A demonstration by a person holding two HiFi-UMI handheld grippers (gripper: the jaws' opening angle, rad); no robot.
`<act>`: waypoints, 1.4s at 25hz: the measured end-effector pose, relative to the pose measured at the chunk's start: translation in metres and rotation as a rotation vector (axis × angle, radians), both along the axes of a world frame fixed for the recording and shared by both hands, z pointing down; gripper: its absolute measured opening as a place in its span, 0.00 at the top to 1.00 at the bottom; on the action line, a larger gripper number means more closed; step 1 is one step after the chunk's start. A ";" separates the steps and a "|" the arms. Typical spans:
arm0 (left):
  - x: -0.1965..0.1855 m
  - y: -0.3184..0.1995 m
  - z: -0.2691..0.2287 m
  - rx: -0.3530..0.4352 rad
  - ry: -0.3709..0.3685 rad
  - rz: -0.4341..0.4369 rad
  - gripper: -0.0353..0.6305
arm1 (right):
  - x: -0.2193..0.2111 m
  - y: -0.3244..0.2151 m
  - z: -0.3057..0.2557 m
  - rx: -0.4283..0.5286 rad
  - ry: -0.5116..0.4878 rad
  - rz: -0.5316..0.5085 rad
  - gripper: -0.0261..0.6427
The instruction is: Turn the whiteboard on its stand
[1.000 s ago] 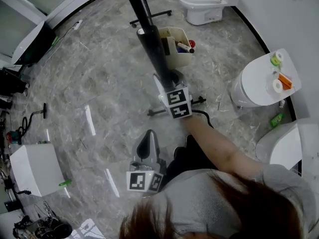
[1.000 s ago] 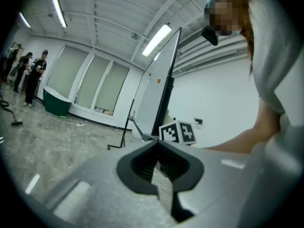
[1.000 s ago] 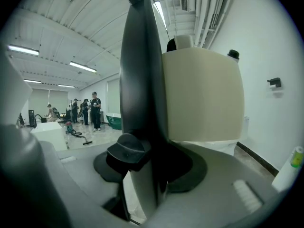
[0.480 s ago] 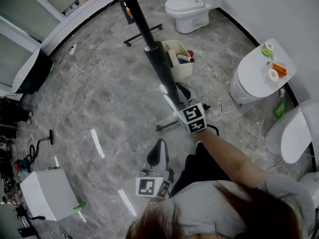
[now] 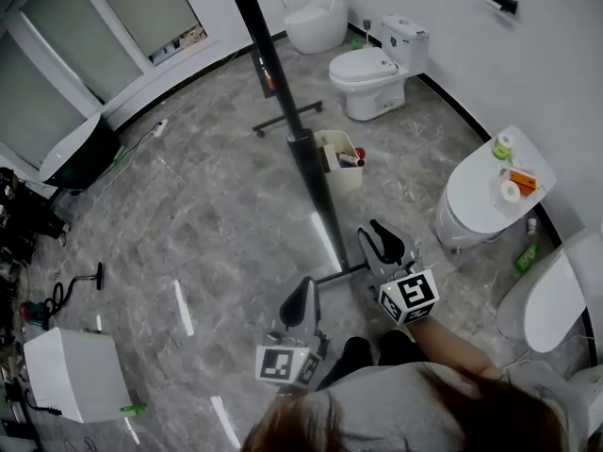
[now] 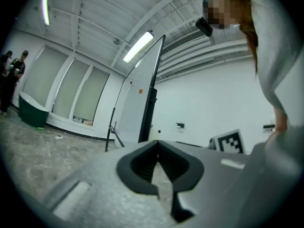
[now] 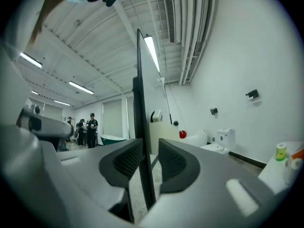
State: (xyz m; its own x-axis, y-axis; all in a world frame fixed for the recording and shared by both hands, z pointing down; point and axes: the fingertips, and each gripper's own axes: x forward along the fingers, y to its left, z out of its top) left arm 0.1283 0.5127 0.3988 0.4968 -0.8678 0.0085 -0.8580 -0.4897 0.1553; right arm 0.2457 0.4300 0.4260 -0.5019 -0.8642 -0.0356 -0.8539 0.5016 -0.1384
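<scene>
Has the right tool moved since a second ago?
Yes. The right tool has pulled back off the whiteboard, away from the marker bin, toward the person. Its jaws have just been closing with nothing between them.

In the head view the whiteboard (image 5: pixel 308 163) stood edge-on, so neither face showed, and its top ran off the picture's upper edge. The things in the bin (image 5: pixel 347 179) beside its stand were too small to name. In the left gripper view the left gripper (image 6: pixel 158 146) covered the whiteboard's foot with its own body, and the people (image 6: pixel 12 75) at far left were tiny and part-cut by the dark rim.
</scene>
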 end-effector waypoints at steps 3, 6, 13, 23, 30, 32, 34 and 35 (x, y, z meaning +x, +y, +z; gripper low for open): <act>0.017 0.001 -0.004 0.013 -0.001 -0.040 0.95 | 0.013 0.017 -0.036 0.082 -0.047 -0.067 0.97; 0.033 0.011 -0.013 0.038 0.014 -0.083 0.95 | 0.013 0.034 -0.066 0.152 -0.056 -0.172 0.97; 0.061 0.039 -0.023 0.067 0.038 -0.214 0.95 | 0.010 0.061 -0.065 0.150 -0.039 -0.405 0.96; 0.073 0.089 -0.043 0.105 0.051 -0.189 0.95 | 0.012 0.125 -0.075 0.175 -0.032 -0.451 0.96; 0.059 0.162 -0.049 0.113 0.031 -0.140 0.95 | -0.006 0.199 -0.082 0.183 -0.034 -0.414 0.96; 0.055 0.181 -0.052 0.120 0.050 -0.121 0.95 | -0.013 0.222 -0.081 0.183 -0.030 -0.399 0.96; 0.054 0.200 -0.048 0.102 0.053 -0.101 0.95 | -0.017 0.245 -0.078 0.178 -0.016 -0.388 0.96; 0.054 0.208 -0.046 0.094 0.052 -0.088 0.95 | -0.018 0.256 -0.076 0.176 -0.008 -0.380 0.96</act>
